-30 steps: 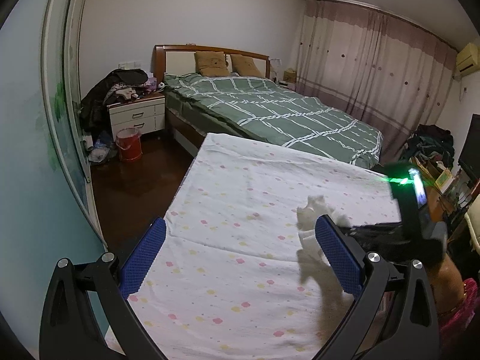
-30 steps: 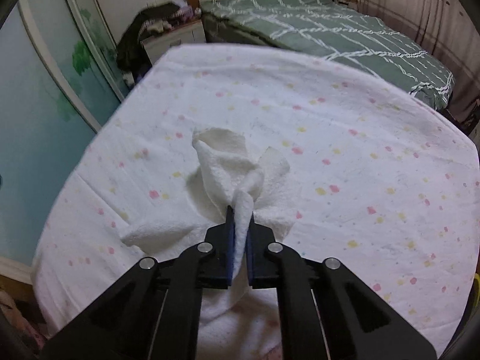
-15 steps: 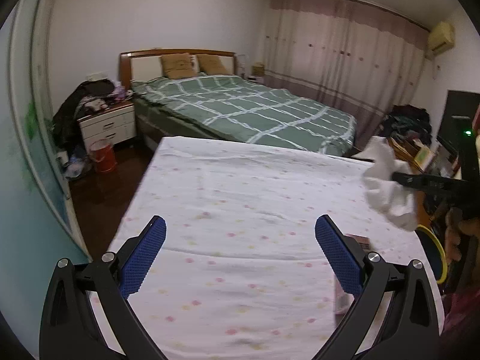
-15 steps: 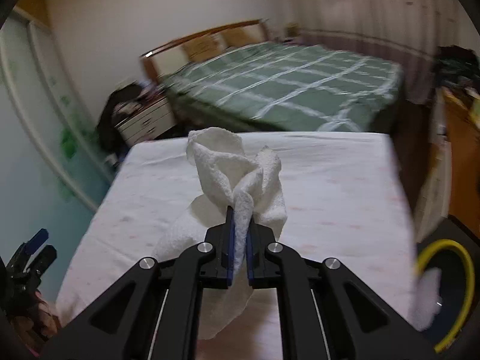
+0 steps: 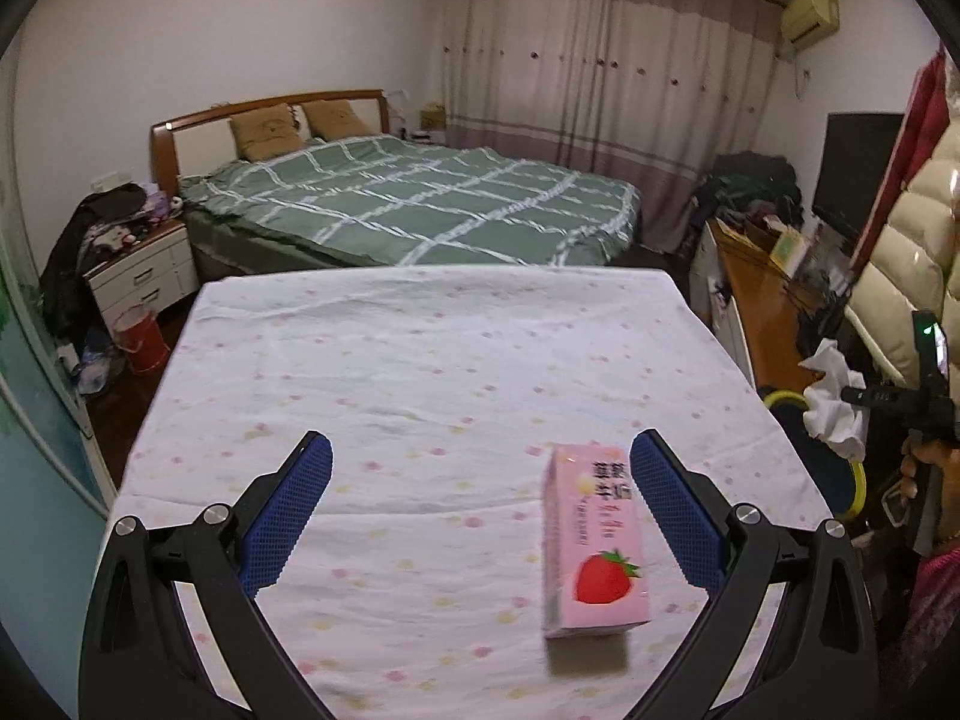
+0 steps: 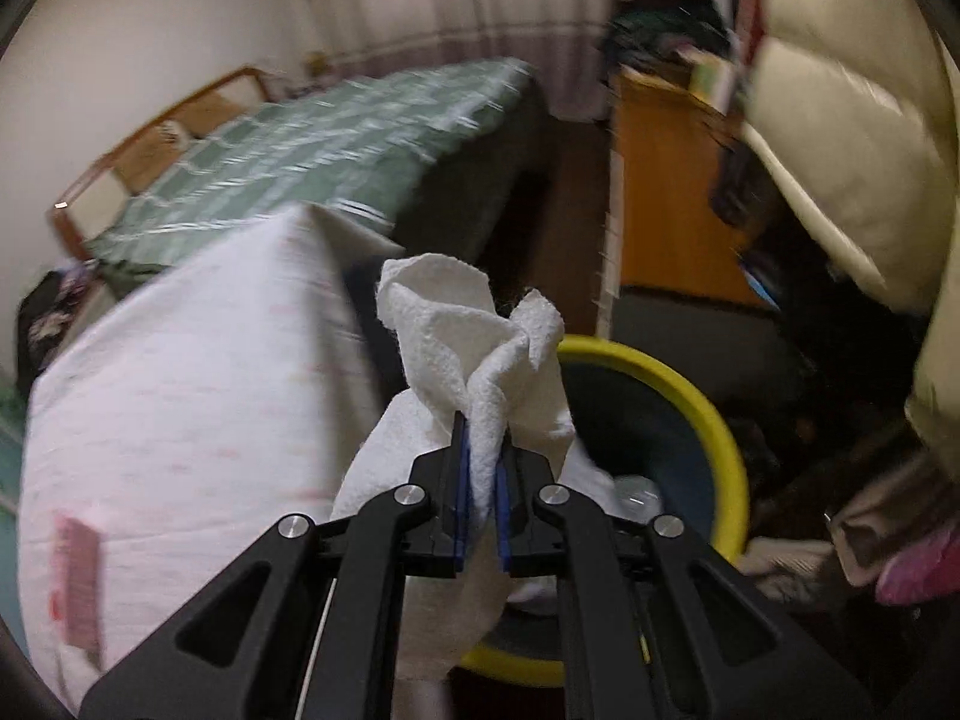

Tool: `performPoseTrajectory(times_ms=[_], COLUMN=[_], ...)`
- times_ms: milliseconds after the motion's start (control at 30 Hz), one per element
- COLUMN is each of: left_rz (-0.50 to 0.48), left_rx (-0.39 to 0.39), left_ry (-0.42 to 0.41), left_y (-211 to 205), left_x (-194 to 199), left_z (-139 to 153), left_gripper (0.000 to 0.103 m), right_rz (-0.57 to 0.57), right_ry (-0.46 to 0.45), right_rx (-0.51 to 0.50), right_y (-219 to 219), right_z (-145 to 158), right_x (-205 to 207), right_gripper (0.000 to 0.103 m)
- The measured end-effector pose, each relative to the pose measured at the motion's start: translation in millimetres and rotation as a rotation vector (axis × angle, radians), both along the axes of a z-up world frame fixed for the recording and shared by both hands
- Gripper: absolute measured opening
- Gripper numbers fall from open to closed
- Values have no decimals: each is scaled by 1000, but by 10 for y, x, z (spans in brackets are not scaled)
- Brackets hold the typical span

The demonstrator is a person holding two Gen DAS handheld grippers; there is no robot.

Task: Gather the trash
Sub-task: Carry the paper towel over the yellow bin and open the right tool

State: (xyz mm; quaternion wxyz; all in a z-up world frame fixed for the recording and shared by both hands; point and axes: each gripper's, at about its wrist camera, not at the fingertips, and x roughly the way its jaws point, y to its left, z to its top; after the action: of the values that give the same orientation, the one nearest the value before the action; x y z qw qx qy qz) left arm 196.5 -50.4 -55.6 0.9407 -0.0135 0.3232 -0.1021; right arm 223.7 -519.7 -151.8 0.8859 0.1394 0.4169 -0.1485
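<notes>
A crumpled white paper towel (image 6: 468, 330) is pinched between the pads of my right gripper (image 6: 480, 426), whose jaws are just starting to open. It hangs over a dark bin with a yellow rim (image 6: 708, 420) on the floor beside the table. The left wrist view shows the same towel (image 5: 831, 402) off the table's right edge, above the bin rim (image 5: 786, 399). My left gripper (image 5: 480, 444) is open over the table. A pink strawberry milk carton (image 5: 594, 540) lies on the cloth between its fingers, close to the right one and touching neither.
The table carries a white spotted cloth (image 5: 420, 360). Behind it are a green-quilted bed (image 5: 408, 204), a white nightstand (image 5: 144, 276) and a red bucket (image 5: 141, 339). A wooden desk (image 5: 762, 300) and a cream puffer jacket (image 5: 912, 252) crowd the right side.
My right gripper lifted the paper towel off the table and swung it right, past the table edge to above the bin. The left gripper shifted right, and the pink carton came between its fingers.
</notes>
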Motion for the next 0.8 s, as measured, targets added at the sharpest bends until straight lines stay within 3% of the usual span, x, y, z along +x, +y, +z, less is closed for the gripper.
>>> performPoseTrajectory(times_ms=[67,167,200,400,533,800], left_rz=[-24,-52,-59,-95,-109,-115], left_rx=[7,26,30,60,82,146], left_ry=[19,37,41,67,110,203], left_y=[-124,-286,-328,-560,-632,-800], left_x=[19,45,52,53,114,297], left_z=[-62,-127,-142,-267,-437,-869], left_gripper=[98,98,98,98,98,98], right_rz=[-29,-78,-93,-124,-90,-17], right_ry=[31,79,84,27,-88,-196], right_rx=[-4,-14,-27,-53,-72,-84], right_y=[-161,-331,-344,-356,-64,442], right_z=[-165,-376,-407,-373,-142,57], right_x=[-28,-2,-14,-262,-533,-889], right_gripper=[10,38,43,46,55,56])
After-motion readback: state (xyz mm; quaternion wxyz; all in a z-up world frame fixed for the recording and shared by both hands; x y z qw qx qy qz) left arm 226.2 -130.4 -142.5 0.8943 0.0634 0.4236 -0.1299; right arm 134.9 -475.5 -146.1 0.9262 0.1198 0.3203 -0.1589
